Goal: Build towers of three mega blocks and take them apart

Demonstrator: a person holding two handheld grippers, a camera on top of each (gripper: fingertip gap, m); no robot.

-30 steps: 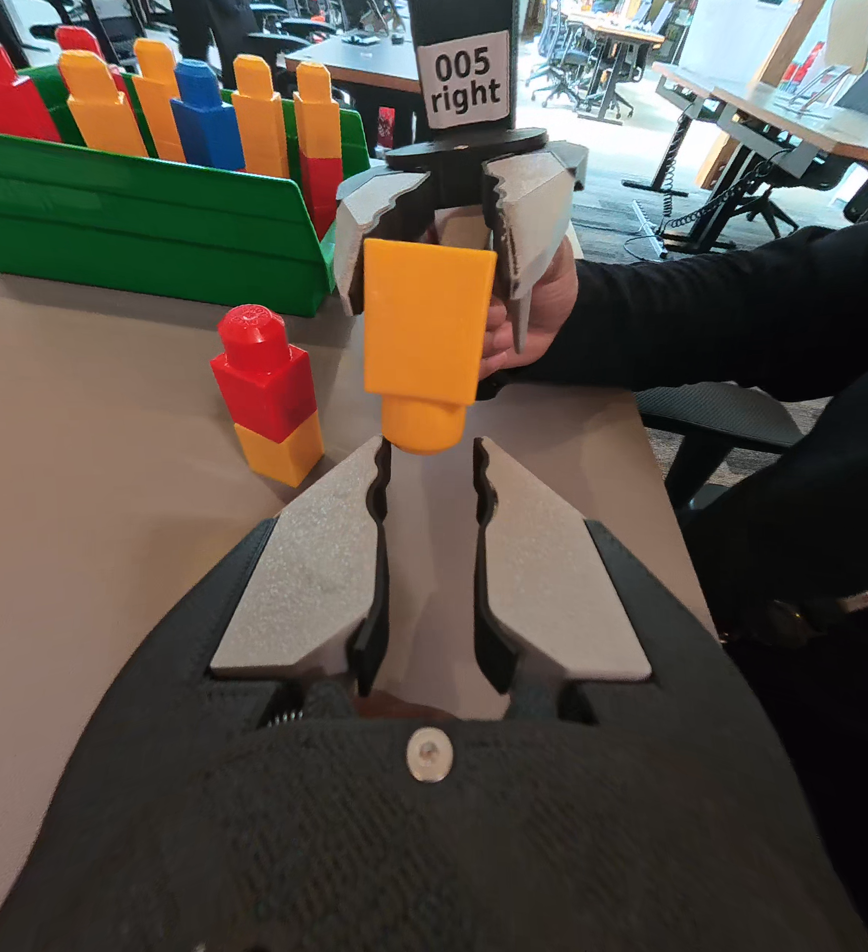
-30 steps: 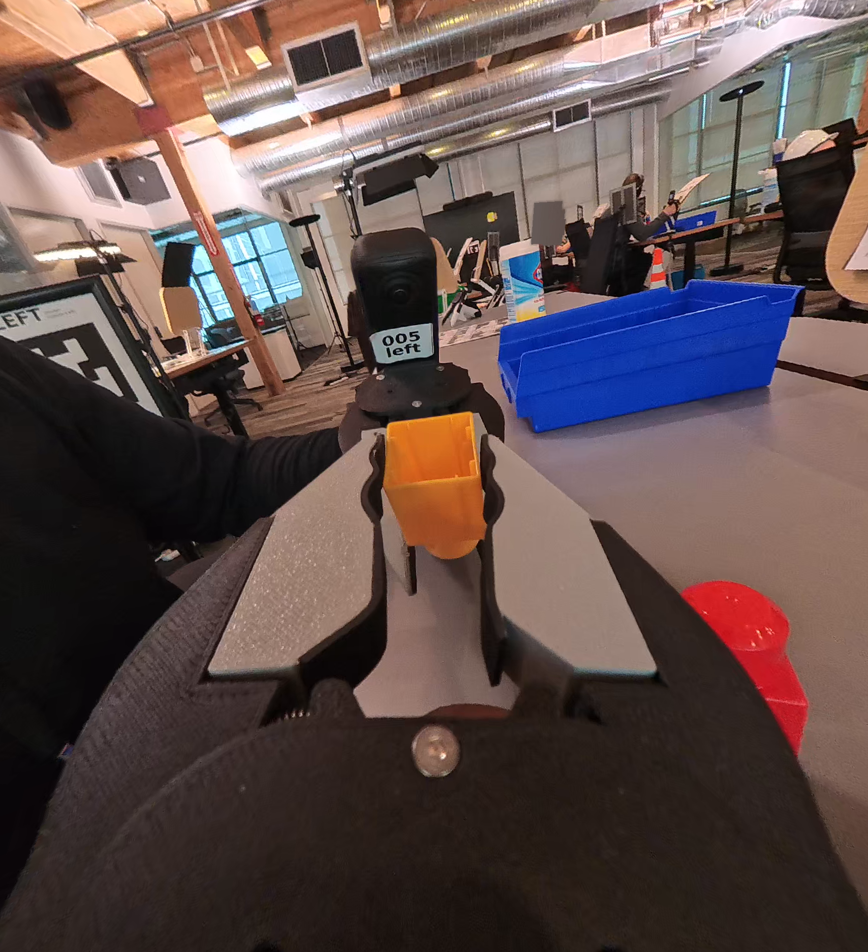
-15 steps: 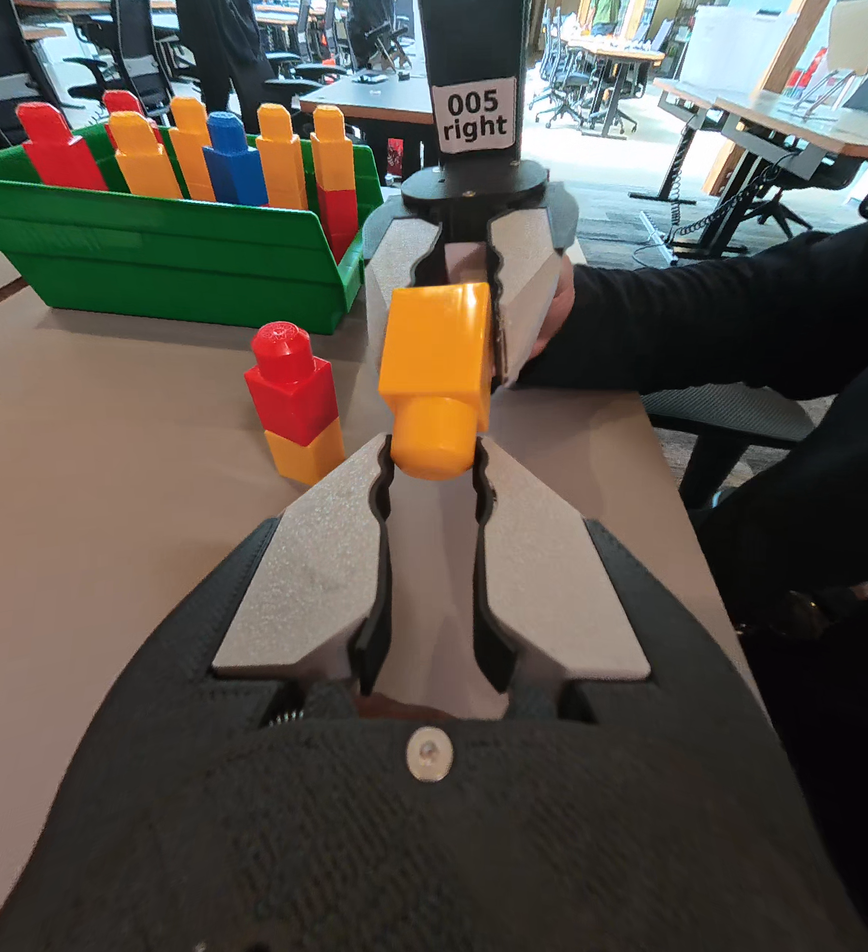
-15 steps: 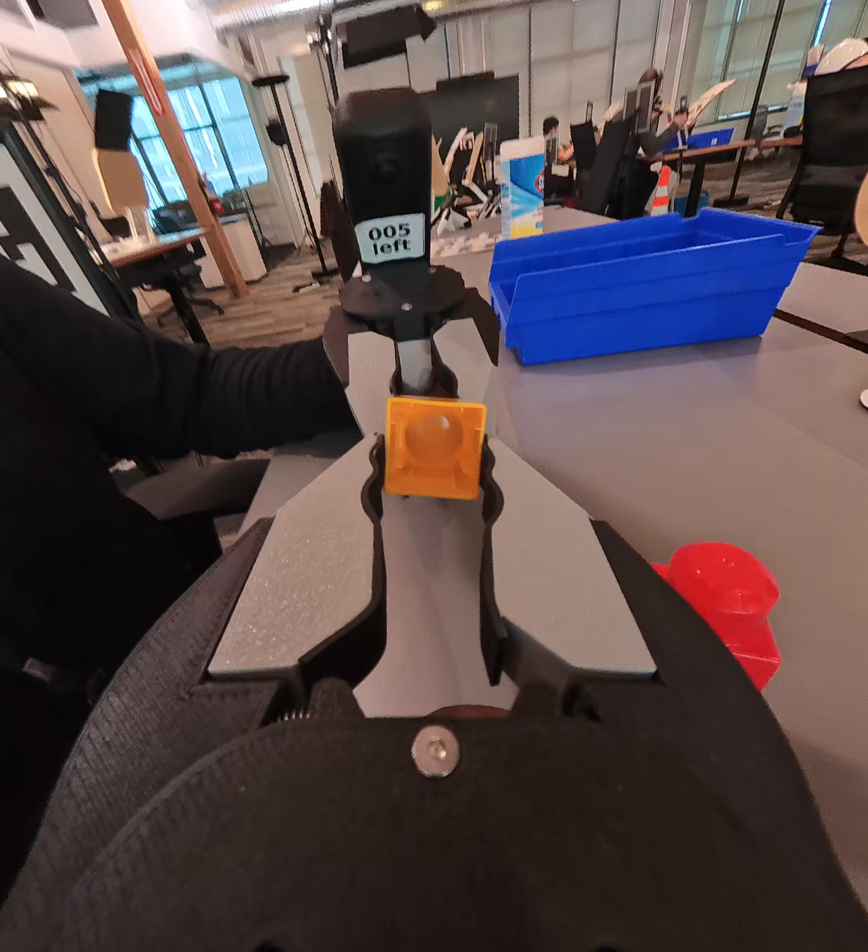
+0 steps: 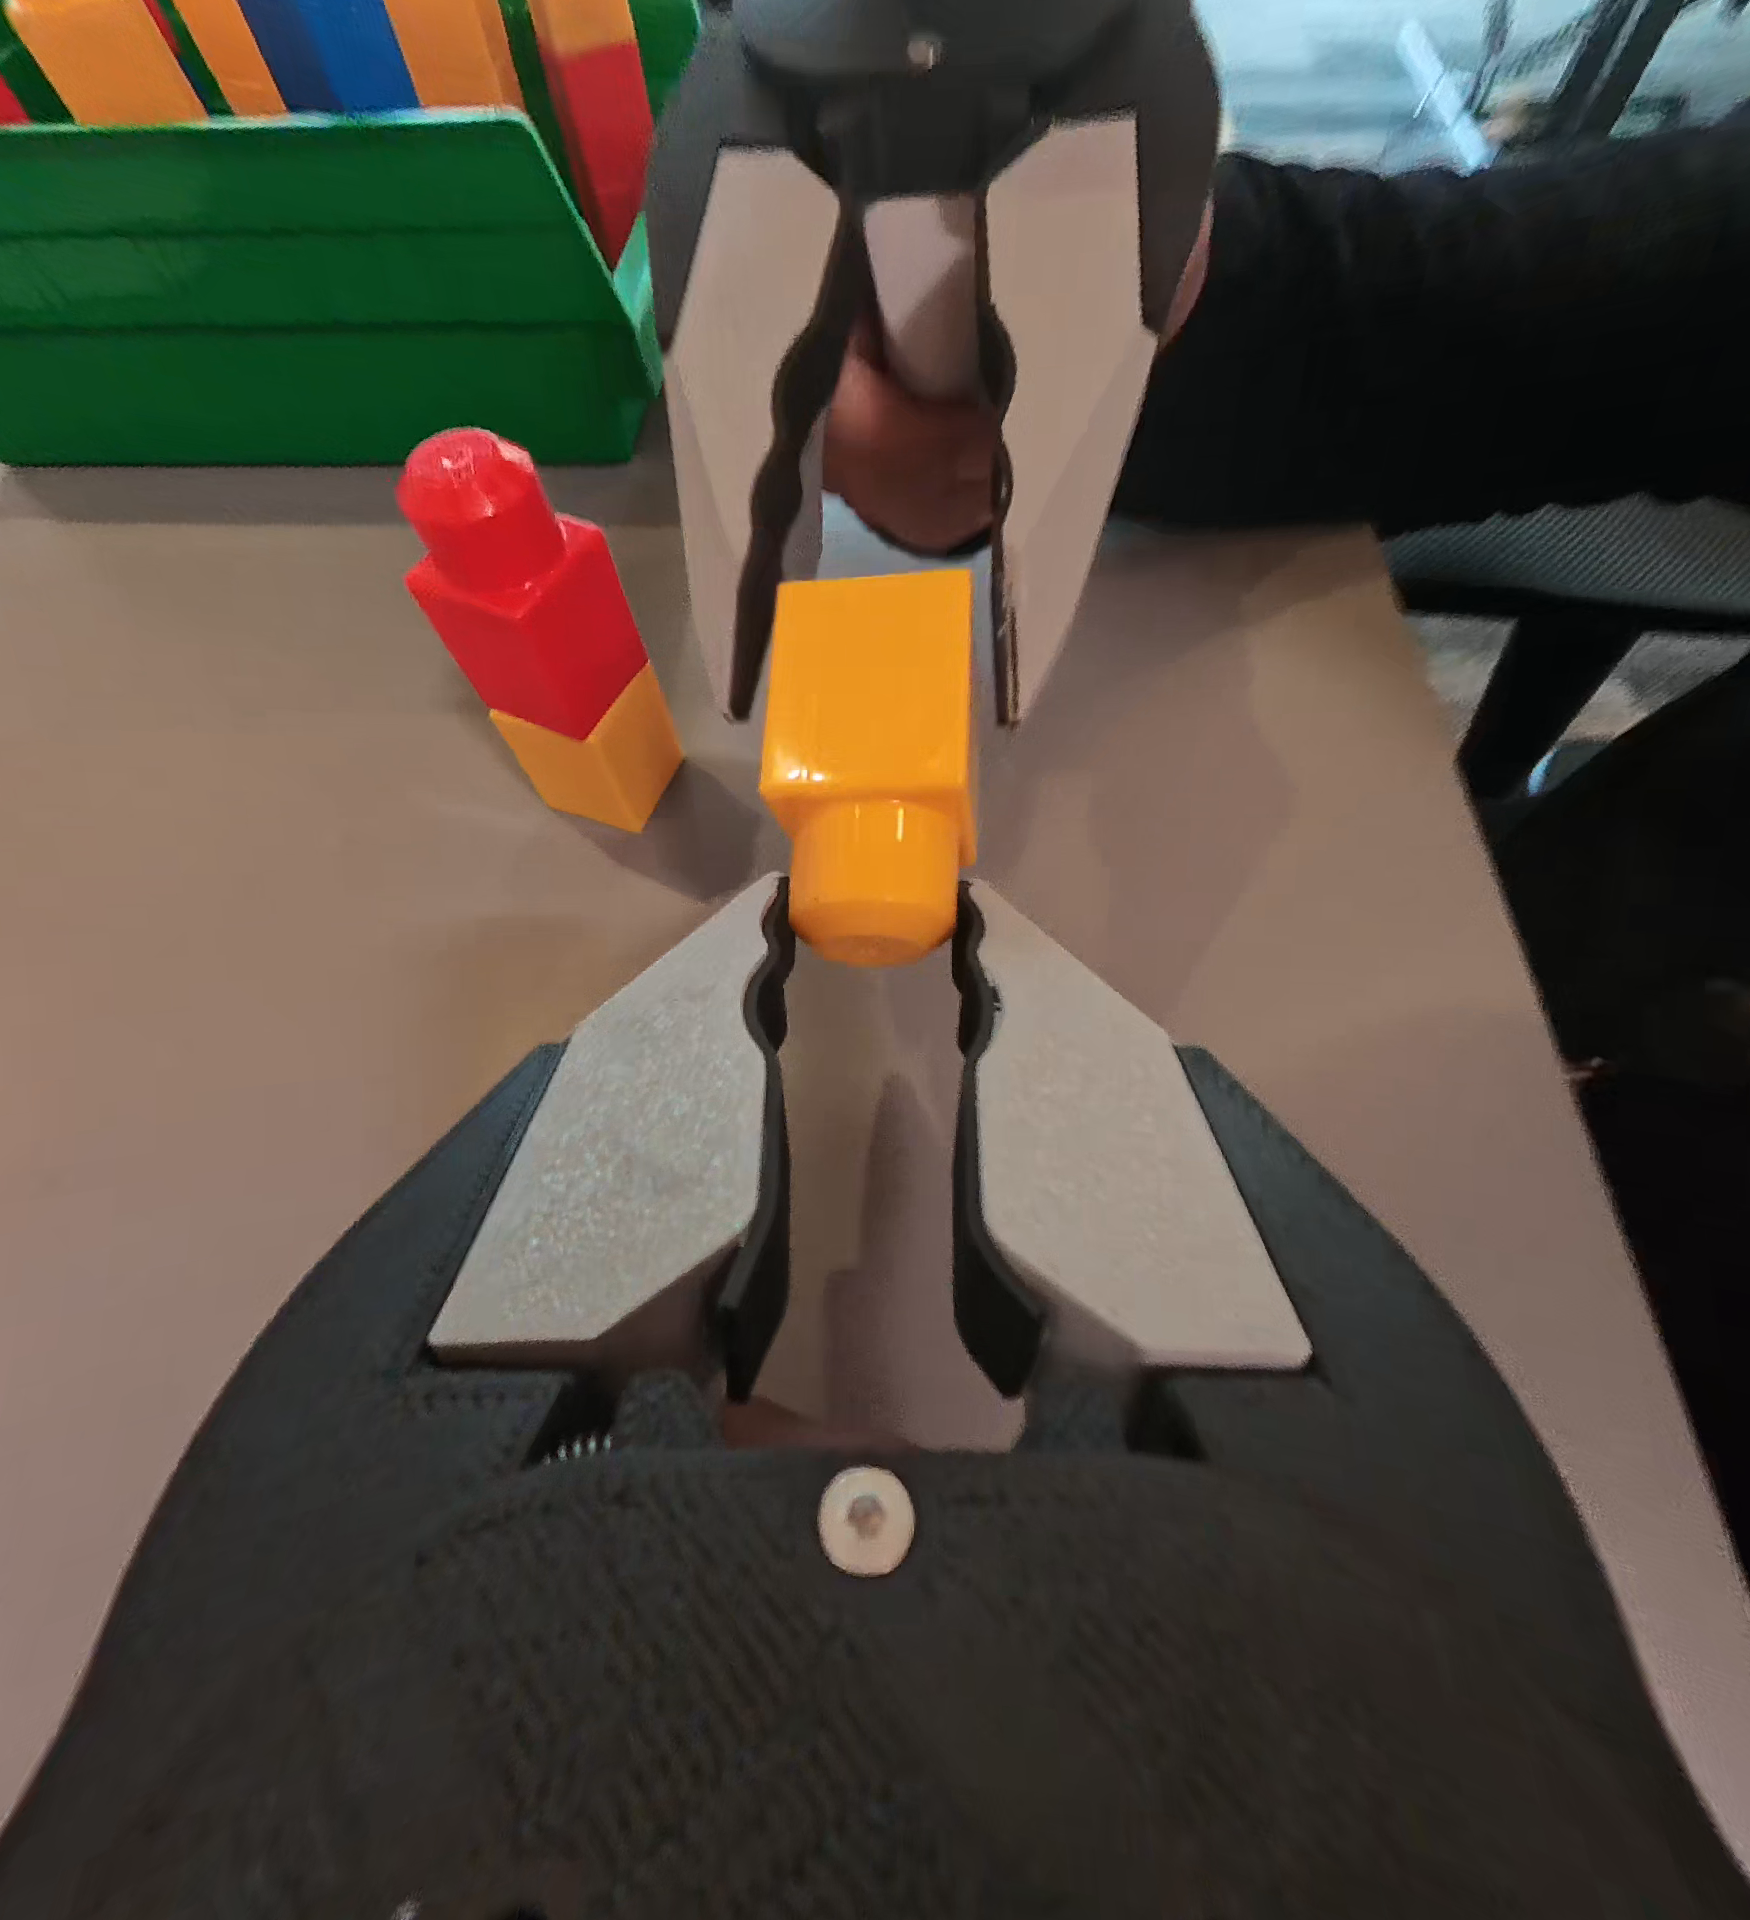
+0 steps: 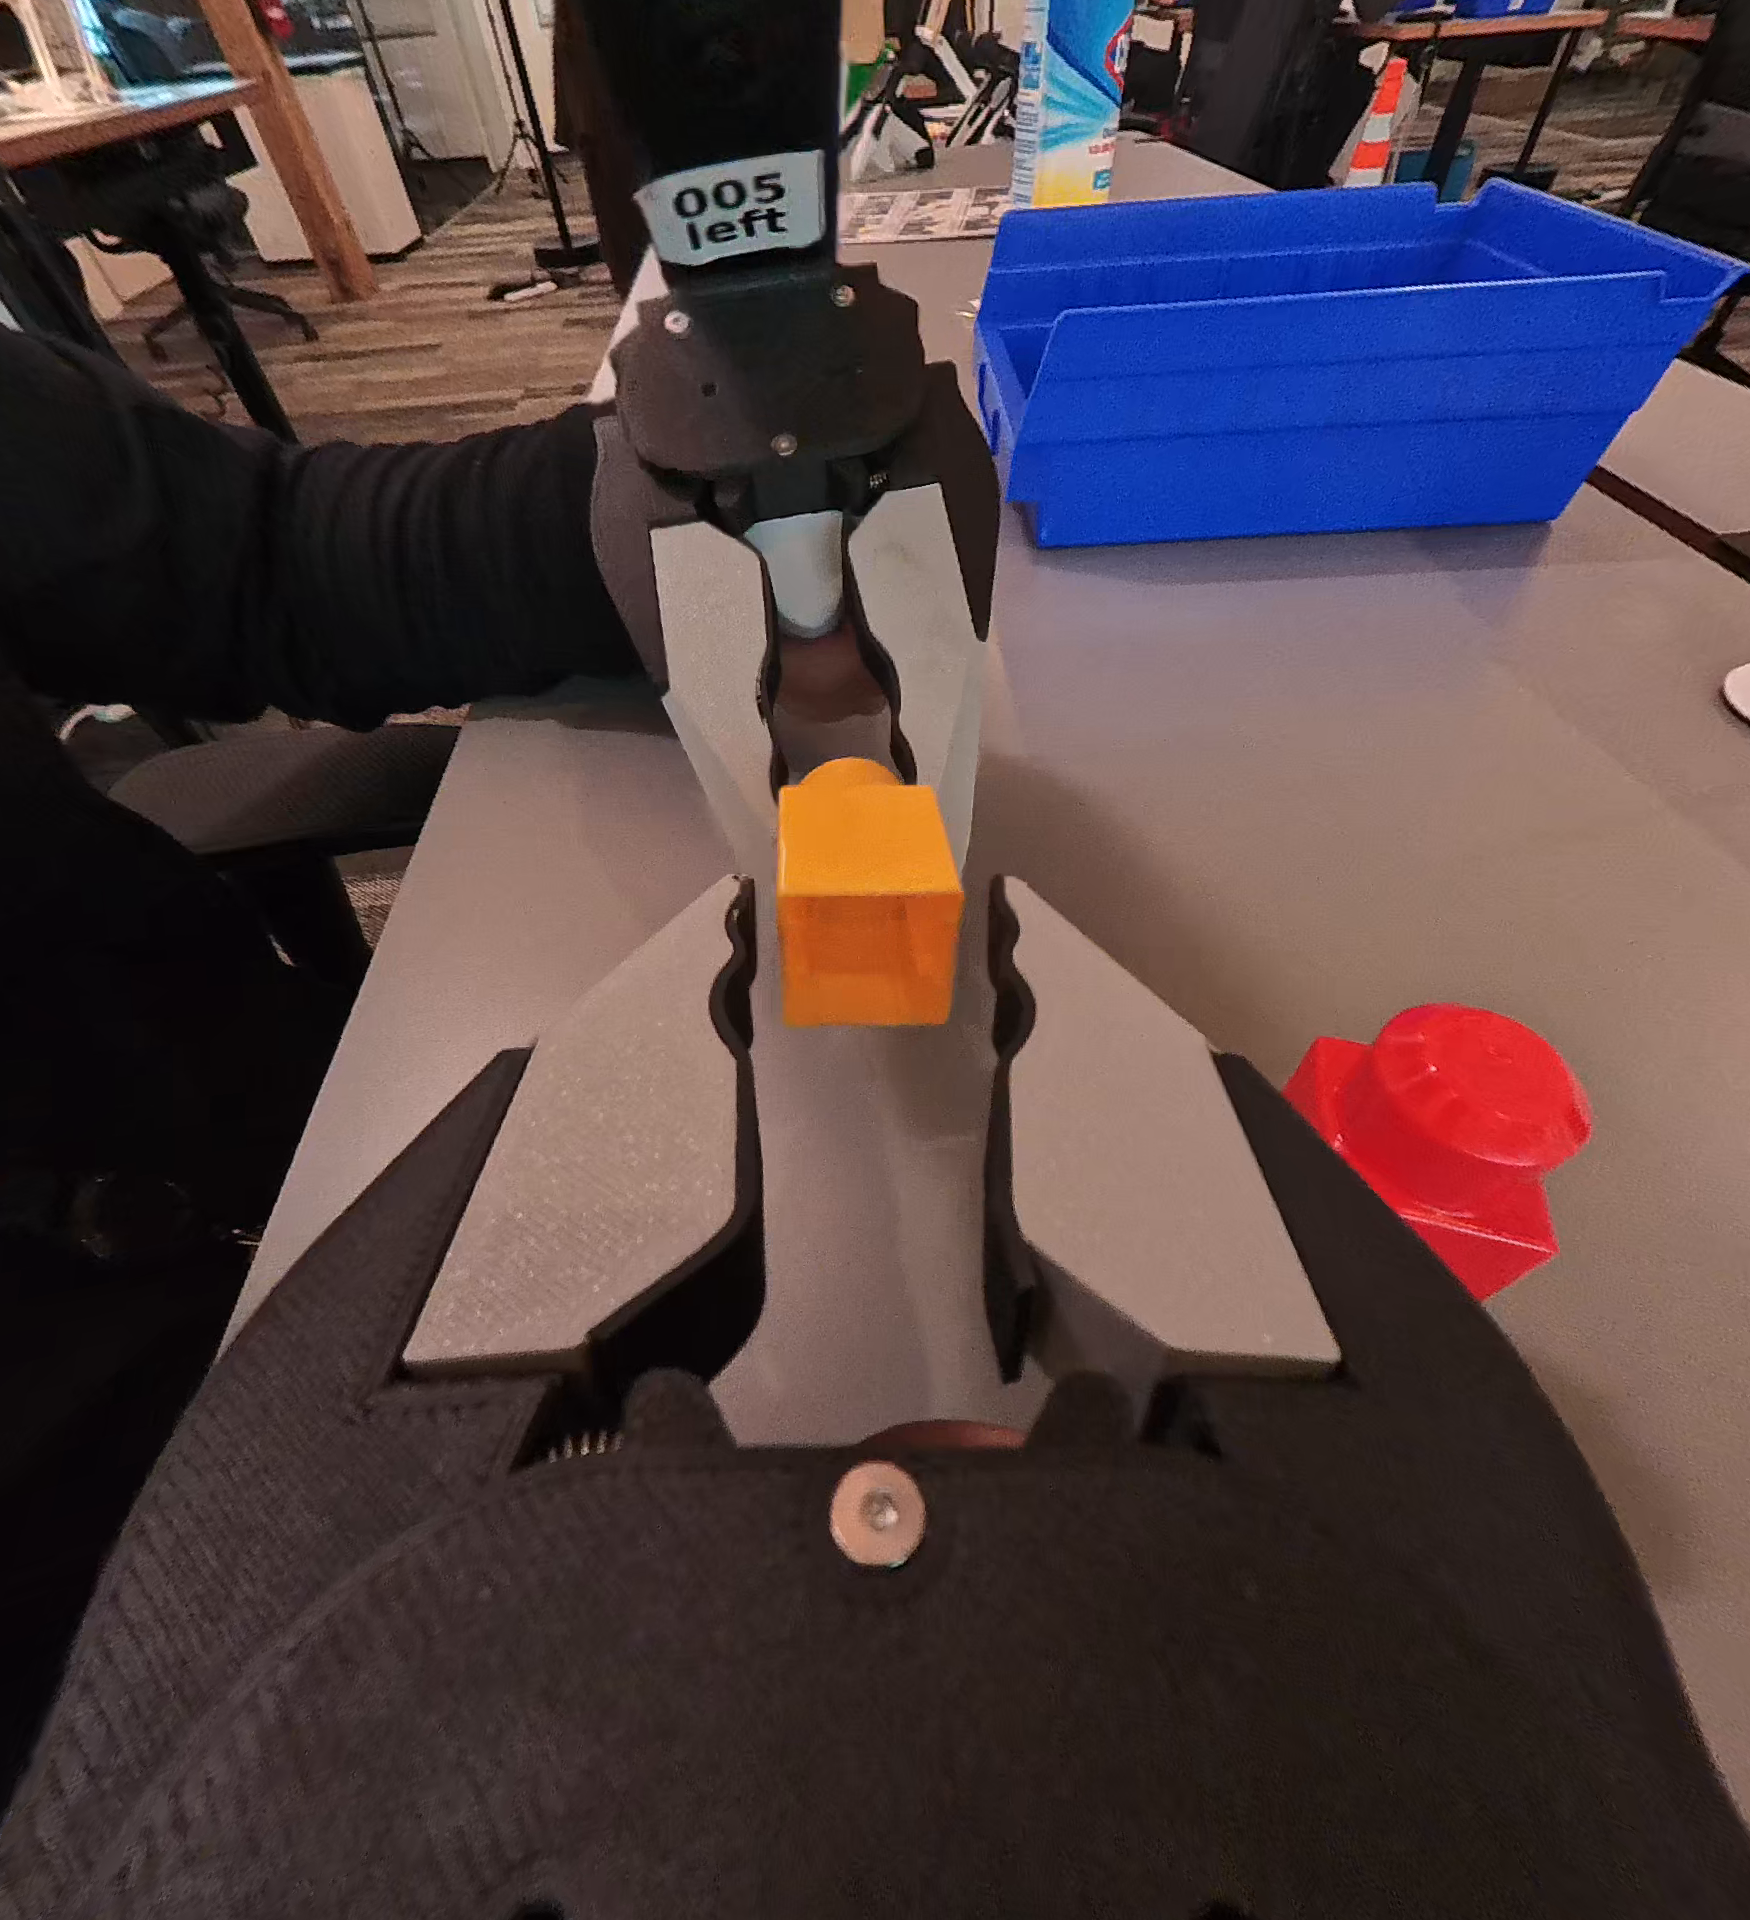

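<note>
Left gripper (image 5: 869,914) pinching orange block (image 5: 866,686) stud, red-orange stack (image 5: 544,644) beside

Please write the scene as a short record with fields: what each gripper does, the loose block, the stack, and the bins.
left gripper: jaws shut on the stud of the orange block
right gripper: jaws open, a gap on each side of the block's body
orange block: lying level between the two grippers, above the table
stack: red block on an orange one, upright on the table
green bin: holds block towers
blue bin: on the table; contents not seen
</note>
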